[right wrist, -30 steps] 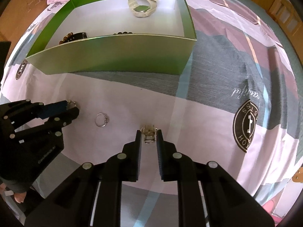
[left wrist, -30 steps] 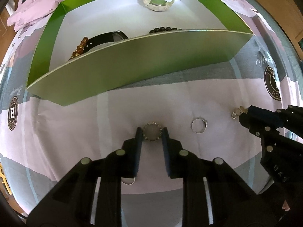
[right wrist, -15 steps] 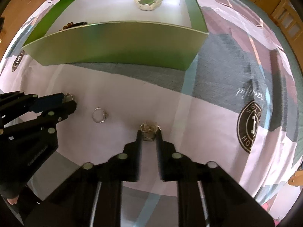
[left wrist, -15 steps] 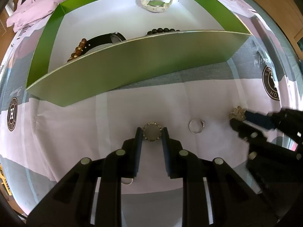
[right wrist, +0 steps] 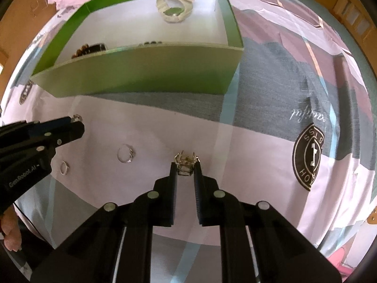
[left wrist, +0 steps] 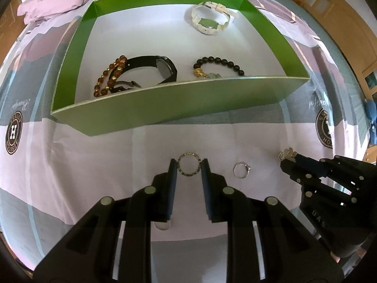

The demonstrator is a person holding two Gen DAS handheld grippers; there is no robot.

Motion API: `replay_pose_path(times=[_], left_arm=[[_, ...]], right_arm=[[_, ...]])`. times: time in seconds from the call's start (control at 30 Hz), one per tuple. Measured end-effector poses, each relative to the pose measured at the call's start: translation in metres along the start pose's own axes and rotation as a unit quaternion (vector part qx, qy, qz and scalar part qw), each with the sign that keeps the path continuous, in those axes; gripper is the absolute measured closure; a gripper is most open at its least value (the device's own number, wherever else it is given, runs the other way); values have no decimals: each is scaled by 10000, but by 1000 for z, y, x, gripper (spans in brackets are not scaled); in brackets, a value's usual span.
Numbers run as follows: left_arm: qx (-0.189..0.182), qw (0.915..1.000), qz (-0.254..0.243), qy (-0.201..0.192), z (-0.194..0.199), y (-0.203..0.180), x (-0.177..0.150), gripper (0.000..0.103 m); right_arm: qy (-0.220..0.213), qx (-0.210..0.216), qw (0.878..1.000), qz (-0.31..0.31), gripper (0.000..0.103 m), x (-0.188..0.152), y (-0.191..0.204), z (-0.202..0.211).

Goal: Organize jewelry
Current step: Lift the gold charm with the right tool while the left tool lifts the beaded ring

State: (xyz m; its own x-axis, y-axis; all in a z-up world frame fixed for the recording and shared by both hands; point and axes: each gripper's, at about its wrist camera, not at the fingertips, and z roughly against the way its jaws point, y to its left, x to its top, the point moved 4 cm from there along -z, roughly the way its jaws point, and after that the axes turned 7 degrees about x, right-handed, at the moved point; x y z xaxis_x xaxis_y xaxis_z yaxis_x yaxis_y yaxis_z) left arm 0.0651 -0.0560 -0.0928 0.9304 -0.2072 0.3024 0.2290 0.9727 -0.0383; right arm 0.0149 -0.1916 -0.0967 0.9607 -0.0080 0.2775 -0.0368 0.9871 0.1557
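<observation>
both jaws pinched: left gripper (left wrist: 189,167) on studded ring (left wrist: 189,164), right gripper (right wrist: 185,168) on ornate ring (right wrist: 185,163). clear green box (left wrist: 179,108) wall before releasing.

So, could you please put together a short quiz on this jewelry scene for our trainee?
1. True or false: the white strap watch with a green face lies inside the green cardboard box.
2. What does the left gripper hold? A) black bead bracelet B) round studded metal ring C) black watch
3. Fill in: the thin silver ring with a small stone lies on the ____, between the two grippers.

Key
1. True.
2. B: the round studded metal ring sits between its fingers. The right gripper grips a small ornate silver piece.
3. The patterned bedsheet.
</observation>
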Motion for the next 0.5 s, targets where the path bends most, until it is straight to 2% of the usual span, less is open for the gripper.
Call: replay_pose_path(times=[0.23,0.4,0.5], left_arm=[[-107,9998,110,-90,13,8,3,83],[121,9999,58,74,1,6,1,82],[224,9991,16,351,-12,4,-6,82]], right_arm=[[-65,89,9999,-41,89,8,-4,9],[71,29,10000,57,89,5,0,0],[223,64,9997,29,89,8,-2,-8]])
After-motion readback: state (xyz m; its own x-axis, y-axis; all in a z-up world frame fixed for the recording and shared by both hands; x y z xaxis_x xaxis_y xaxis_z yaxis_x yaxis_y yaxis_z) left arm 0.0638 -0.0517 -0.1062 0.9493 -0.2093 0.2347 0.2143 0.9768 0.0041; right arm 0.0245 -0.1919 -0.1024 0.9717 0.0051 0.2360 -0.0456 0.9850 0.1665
